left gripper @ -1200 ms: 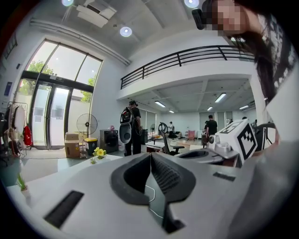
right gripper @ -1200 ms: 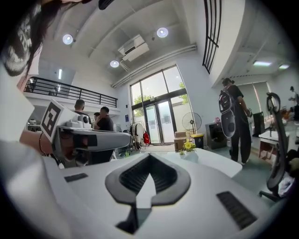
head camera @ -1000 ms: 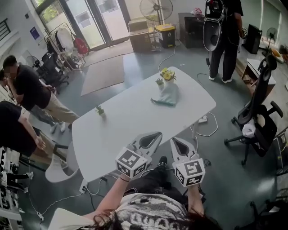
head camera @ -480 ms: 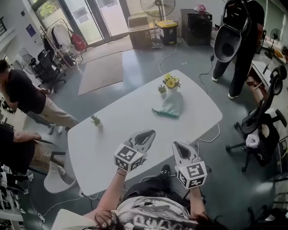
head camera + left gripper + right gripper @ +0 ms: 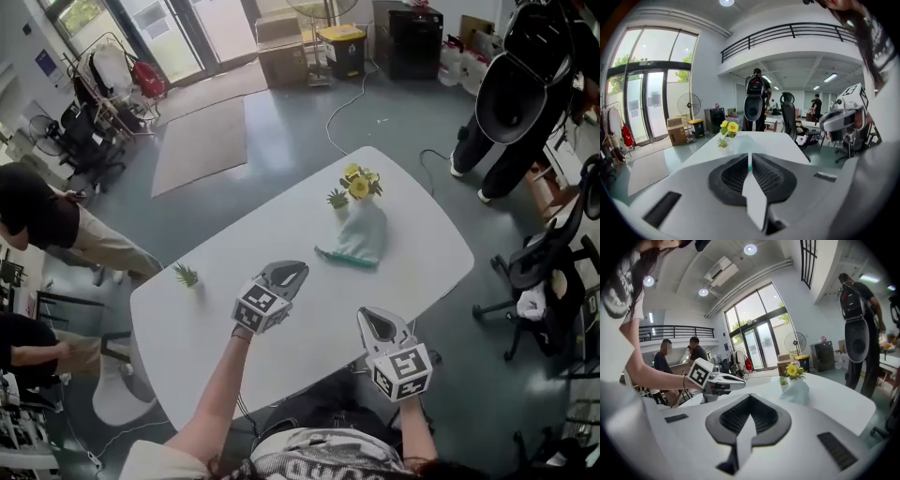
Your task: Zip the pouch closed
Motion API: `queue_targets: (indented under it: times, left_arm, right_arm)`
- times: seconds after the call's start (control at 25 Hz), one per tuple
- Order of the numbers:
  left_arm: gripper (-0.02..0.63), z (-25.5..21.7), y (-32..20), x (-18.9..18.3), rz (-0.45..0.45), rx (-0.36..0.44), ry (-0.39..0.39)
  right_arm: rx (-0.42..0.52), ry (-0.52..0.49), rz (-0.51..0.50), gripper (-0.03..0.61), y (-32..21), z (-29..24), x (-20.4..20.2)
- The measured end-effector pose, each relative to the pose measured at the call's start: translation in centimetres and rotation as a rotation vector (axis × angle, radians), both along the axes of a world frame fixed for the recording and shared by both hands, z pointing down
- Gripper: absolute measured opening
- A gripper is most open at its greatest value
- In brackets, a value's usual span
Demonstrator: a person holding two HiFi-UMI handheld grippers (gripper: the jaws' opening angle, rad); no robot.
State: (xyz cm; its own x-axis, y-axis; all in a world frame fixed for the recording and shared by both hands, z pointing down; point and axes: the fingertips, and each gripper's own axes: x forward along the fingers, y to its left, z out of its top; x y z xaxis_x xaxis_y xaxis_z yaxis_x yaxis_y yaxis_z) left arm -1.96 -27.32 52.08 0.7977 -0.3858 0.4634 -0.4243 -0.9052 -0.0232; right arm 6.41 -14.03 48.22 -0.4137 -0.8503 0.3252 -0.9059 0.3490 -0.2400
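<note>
A pale mint-green pouch [image 5: 357,240] with a darker teal edge lies on the white table [image 5: 424,246], just in front of a small pot of yellow flowers [image 5: 361,182]. My left gripper [image 5: 300,269] is over the table's middle, shut and empty, pointing at the pouch a short way off. My right gripper [image 5: 363,315] is shut and empty at the near table edge. In the left gripper view its closed jaws [image 5: 750,161] aim at the pouch [image 5: 740,142]. From the right gripper [image 5: 750,398] the pouch [image 5: 797,391] shows ahead at right and the left gripper [image 5: 725,379] at left.
A tiny green plant [image 5: 337,198] stands beside the flowers, another [image 5: 186,275] near the table's left end. A person with a large backpack [image 5: 520,89] stands beyond the table's far right. Office chairs [image 5: 553,267] are at right; seated people [image 5: 37,211] at left.
Both grippers have moved forward and down from in front of the person to the table, the left farther toward the pouch. Both stayed shut. The person with the backpack shifted right.
</note>
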Motion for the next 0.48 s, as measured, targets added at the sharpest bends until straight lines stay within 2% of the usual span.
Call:
queue_targets:
  times: [0.16, 0.24, 0.36, 0.48]
  left_arm:
    - [0.030, 4.1, -4.5, 0.5, 0.065, -0.042, -0.096]
    - [0.145, 6.0, -6.2, 1.0, 0.117, -0.072, -0.148]
    - [0.150, 8.8, -8.3, 1.8, 0.202, -0.100, -0.231]
    - [0.152, 11.3, -9.6, 2.5, 0.271, -0.178, -0.252]
  right_arm:
    - [-0.045, -0.013, -0.014, -0.003, -1.6, 1.7, -0.1]
    - [-0.068, -0.013, -0.014, -0.003, -2.3, 2.4, 0.0]
    - [-0.095, -0.015, -0.010, -0.003, -3.3, 3.4, 0.3]
    - [-0.122, -0.019, -0.003, -0.003, -4.2, 4.5, 0.7]
